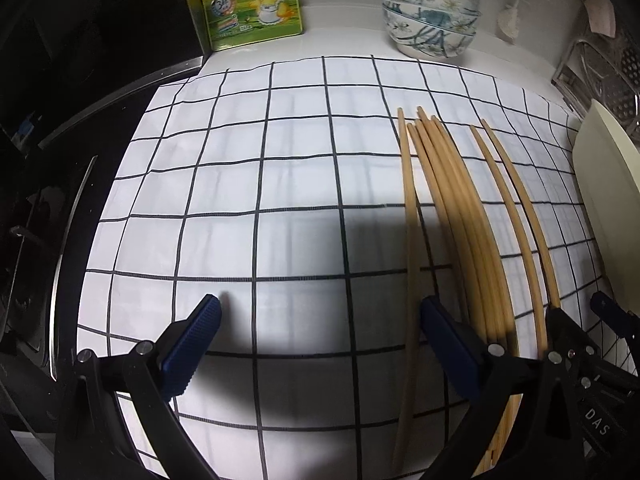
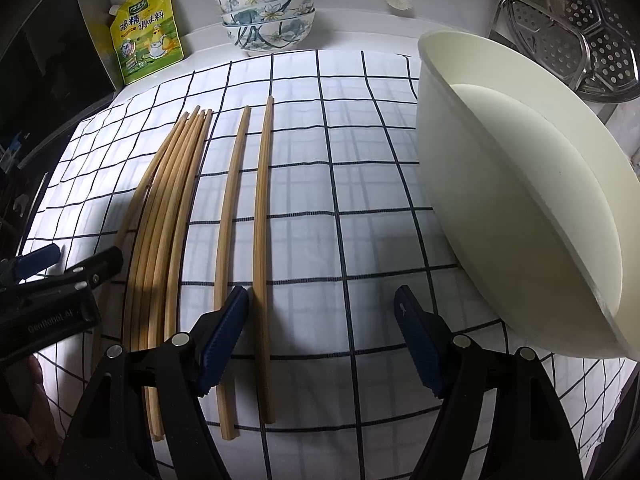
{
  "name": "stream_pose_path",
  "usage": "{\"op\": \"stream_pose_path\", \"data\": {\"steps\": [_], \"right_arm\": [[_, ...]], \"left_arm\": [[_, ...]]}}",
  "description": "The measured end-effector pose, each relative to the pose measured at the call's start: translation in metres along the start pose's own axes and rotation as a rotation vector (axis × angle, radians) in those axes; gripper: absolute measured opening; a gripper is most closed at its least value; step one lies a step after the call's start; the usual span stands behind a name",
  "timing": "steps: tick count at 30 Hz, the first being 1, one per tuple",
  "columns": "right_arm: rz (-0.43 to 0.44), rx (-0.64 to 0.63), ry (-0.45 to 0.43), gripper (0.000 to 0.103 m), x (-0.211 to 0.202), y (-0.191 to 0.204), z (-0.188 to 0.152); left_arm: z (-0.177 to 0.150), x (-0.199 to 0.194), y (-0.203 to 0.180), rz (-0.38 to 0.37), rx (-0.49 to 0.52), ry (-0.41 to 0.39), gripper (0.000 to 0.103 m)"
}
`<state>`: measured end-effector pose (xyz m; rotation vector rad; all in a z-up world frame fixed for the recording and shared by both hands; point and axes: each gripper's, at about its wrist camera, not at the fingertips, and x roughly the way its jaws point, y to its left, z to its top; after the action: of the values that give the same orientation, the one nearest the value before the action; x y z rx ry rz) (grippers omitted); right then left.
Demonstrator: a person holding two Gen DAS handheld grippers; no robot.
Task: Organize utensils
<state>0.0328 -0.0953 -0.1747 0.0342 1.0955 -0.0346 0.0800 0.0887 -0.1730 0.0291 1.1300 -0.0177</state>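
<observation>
Checked cloth point(image 1: 280, 184), chopsticks point(image 1: 460, 220) partly hidden

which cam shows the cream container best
The right wrist view: the cream container lies tipped on the checked cloth, its rim, wall and inside all visible. The left wrist view catches only a sliver of it at the right edge.

chopsticks point(image 2: 172, 240) on cloth point(image 2: 360, 200) | tub point(image 2: 500, 184) right of them | bowls point(image 2: 268, 16) behind | pouch point(image 2: 146, 32) back left | steamer point(image 2: 572, 28) back right
</observation>
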Motion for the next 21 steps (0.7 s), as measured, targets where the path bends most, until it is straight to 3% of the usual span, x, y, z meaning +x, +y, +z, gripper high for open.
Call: {"op": "stream_pose_path", "data": {"steps": [4, 7, 13, 15, 21], "right_arm": [[-0.011, -0.013, -0.018, 0.072, 0.003, 0.004, 0.004], [-0.024, -0.042, -0.04, 0.07, 0.005, 0.009, 0.007], [0.018, -0.117, -0.057, 0.029, 0.003, 0.025, 0.009], [0.032, -0.138, -0.046, 0.006, 0.003, 0.029, 0.01], [0.065, -0.085, -0.019, 0.006, 0.0, 0.021, 0.012]], "left_arm": [[0.008, 0.003, -0.005, -0.014, 0.009, -0.014, 0.094], [0.013, 0.002, -0.011, -0.026, 0.019, -0.026, 0.079], [0.014, -0.004, -0.023, -0.06, 0.07, -0.032, 0.035], [0.015, -0.005, -0.023, -0.081, 0.069, -0.017, 0.007], [0.015, -0.006, -0.016, -0.145, 0.048, 0.03, 0.007]]}}
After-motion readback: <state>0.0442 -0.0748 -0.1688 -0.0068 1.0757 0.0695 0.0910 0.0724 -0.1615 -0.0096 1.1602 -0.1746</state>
